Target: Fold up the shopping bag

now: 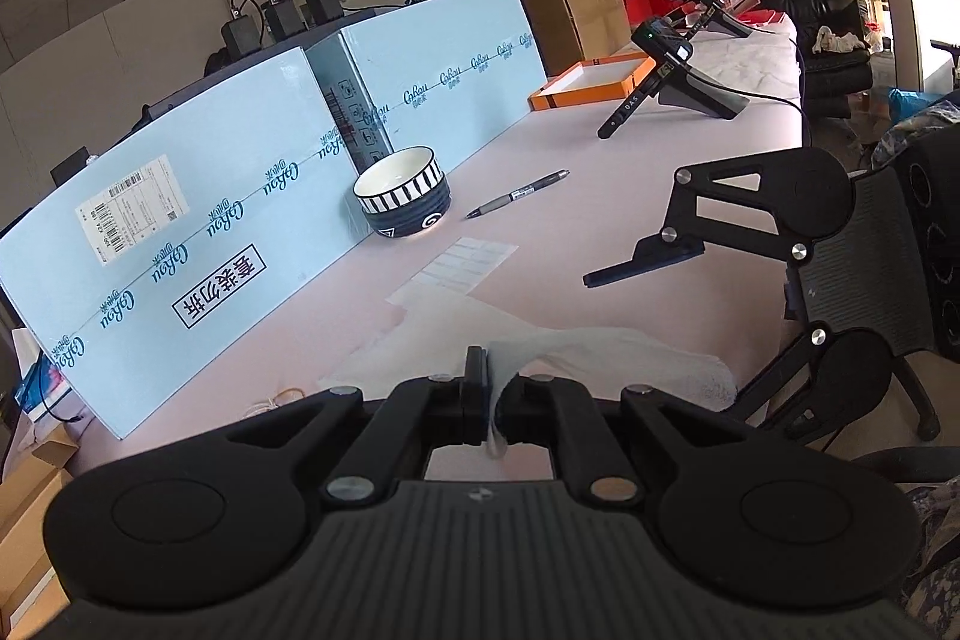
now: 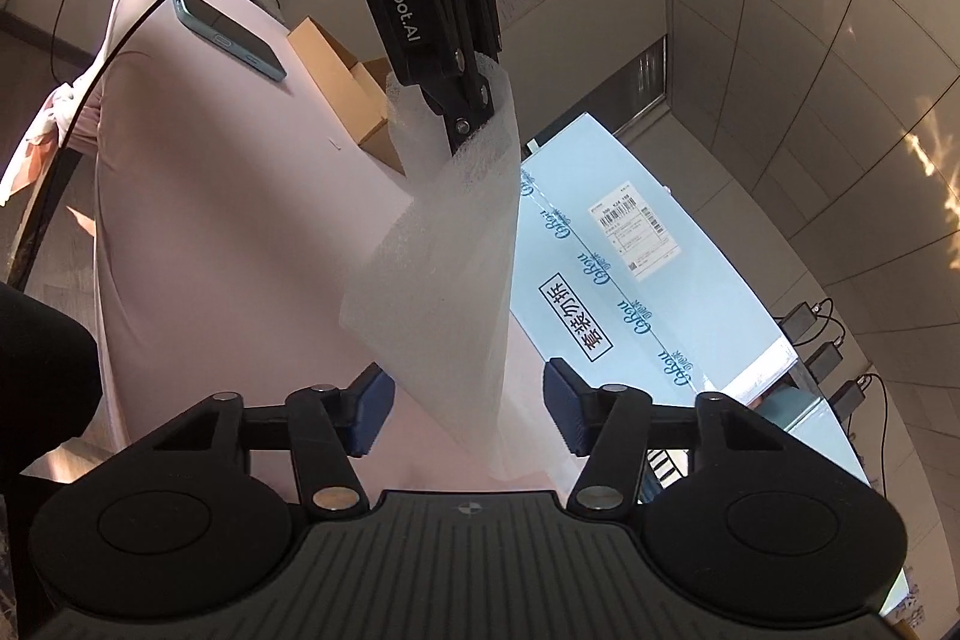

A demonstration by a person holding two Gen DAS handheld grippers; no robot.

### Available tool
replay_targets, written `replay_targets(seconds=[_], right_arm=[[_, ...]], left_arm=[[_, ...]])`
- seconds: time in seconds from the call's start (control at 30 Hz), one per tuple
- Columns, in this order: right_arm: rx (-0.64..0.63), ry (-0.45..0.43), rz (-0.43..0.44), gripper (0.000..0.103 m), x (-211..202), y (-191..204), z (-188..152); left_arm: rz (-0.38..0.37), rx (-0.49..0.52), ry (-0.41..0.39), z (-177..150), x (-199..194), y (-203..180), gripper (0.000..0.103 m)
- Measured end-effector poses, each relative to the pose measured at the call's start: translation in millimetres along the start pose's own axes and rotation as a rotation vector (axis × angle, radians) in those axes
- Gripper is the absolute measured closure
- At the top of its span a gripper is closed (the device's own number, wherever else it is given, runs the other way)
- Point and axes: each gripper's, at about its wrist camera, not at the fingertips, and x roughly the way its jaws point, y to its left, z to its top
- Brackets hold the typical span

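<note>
The thin white translucent plastic shopping bag (image 2: 444, 244) hangs above the pink table (image 2: 198, 232), pinched at one end in my left gripper (image 1: 487, 370), whose jaws are closed on it. My right gripper (image 2: 468, 409) stands apart around the bag's lower tip, pads not touching it.

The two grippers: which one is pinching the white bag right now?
The left gripper: its pads squeeze the white bag. The right gripper has its pads apart, the bag hanging loose between them.

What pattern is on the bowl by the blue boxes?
Black and white stripes around the rim of the bowl, dark base; clearest in the left wrist view.
</note>
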Motion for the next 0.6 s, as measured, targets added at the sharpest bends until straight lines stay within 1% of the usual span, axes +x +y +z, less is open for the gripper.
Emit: replay_targets(seconds=[0.03,0.1,0.17,0.27,0.3,0.37,0.43,0.47,0.53,0.6], right_arm=[[0.019,-0.009,0.005,0.093,-2,-2,1],[0.062,-0.013,0.016,0.097,-6,-7,1],[0.141,-0.007,0.057,0.098,-10,-17,3],[0.346,0.015,0.180,0.099,-18,-43,5],[0.448,0.036,0.229,0.099,-19,-56,3],[0.586,0.071,0.295,0.099,-18,-72,-2],[0.785,0.093,0.375,0.099,-14,-93,-15],[0.844,0.097,0.393,0.099,-12,-99,-19],[0.999,0.085,0.434,0.099,-6,-112,-32],[1.072,0.076,0.440,0.099,-3,-115,-40]], left_arm=[[0.002,-0.001,0.005,-1,0,0,0.099],[0.004,-0.008,0.019,-5,1,2,0.098],[0.002,-0.014,0.026,-8,1,3,0.097],[-0.029,-0.037,0.046,-18,-1,3,0.091],[-0.041,-0.046,0.055,-21,-2,3,0.089],[-0.069,-0.066,0.076,-28,-2,2,0.088],[-0.087,-0.079,0.090,-32,-2,1,0.087],[-0.095,-0.084,0.095,-34,-2,0,0.087],[-0.090,-0.087,0.091,-36,-2,1,0.082],[-0.076,-0.093,0.081,-34,-2,5,0.079]])
